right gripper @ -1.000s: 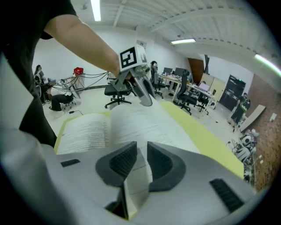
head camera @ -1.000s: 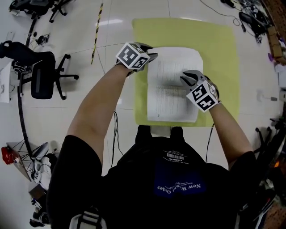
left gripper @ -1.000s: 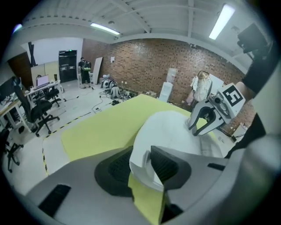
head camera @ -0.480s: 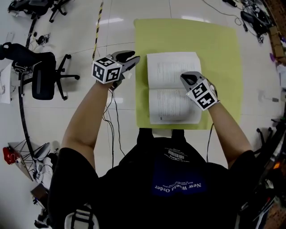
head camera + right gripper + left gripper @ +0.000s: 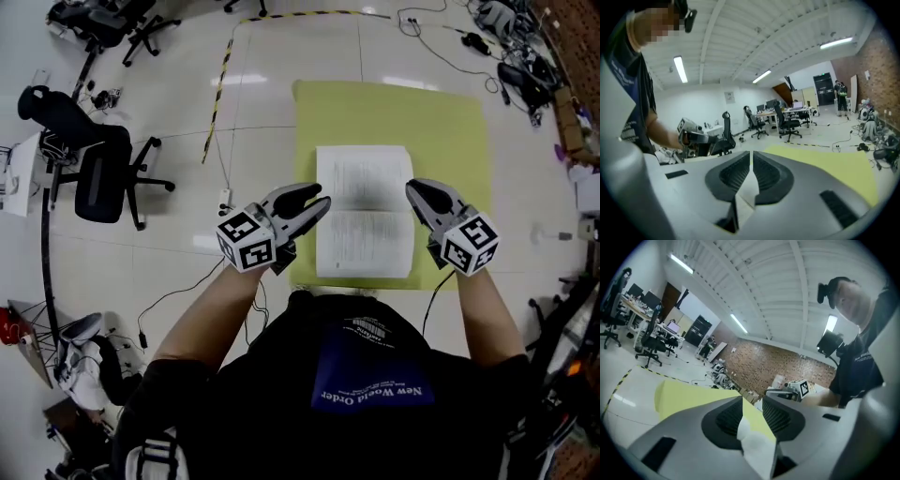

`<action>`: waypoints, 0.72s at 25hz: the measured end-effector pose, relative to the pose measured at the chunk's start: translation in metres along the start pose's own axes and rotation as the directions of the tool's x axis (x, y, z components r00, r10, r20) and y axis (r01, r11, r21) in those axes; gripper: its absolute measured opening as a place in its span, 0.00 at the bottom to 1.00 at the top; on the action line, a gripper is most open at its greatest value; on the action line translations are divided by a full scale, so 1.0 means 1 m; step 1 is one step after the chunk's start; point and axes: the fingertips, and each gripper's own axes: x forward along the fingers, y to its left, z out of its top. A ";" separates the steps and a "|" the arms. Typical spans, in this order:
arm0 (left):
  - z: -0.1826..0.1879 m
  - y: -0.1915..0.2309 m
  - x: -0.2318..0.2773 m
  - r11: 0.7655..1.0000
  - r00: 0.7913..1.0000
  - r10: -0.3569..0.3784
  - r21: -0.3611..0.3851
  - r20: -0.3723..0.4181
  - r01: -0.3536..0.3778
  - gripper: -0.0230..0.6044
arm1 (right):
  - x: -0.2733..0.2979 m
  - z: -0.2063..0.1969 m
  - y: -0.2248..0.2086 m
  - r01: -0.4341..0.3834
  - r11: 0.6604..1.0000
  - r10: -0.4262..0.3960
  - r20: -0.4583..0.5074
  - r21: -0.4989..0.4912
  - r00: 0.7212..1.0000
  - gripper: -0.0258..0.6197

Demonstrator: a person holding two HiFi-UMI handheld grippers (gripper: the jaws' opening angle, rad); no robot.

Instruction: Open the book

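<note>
The book [image 5: 366, 211] lies open and flat on the yellow mat [image 5: 450, 122] on the floor, with both printed pages showing. My left gripper [image 5: 317, 201] hangs above the book's near left edge, clear of it, its jaws apart with nothing between them [image 5: 752, 401]. My right gripper [image 5: 414, 190] hovers above the book's right edge, also clear of it. Its jaws stand almost together and are opening, with nothing between them [image 5: 751, 157]. Both grippers point nearly level over the mat [image 5: 689, 394], which also shows in the right gripper view [image 5: 829, 164].
A black office chair [image 5: 98, 173] stands on the white floor to the left. Yellow-black tape [image 5: 220, 84] runs past the mat's left side. Cables [image 5: 178, 291] trail near my feet. Clutter and more cables line the right edge [image 5: 525, 66].
Both grippers have risen off the book and drawn back toward my body. The left came from the book's far left corner; the right left the right page. The book stays open.
</note>
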 end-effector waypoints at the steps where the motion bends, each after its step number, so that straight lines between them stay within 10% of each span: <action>1: 0.010 -0.015 -0.008 1.000 1.000 -0.014 0.009 0.027 0.014 0.25 | -0.018 0.017 0.007 -0.009 1.000 0.008 0.055 0.027 0.998 0.05; 11: 0.095 -0.135 -0.069 0.972 0.981 -0.099 0.228 0.166 0.060 0.08 | -0.138 0.080 0.061 -0.033 0.988 -0.021 0.341 0.151 0.940 0.02; 18: 0.080 -0.155 -0.093 0.993 0.953 -0.102 0.079 0.284 0.083 0.05 | -0.153 0.053 0.074 0.004 0.988 -0.051 0.295 0.155 0.954 0.02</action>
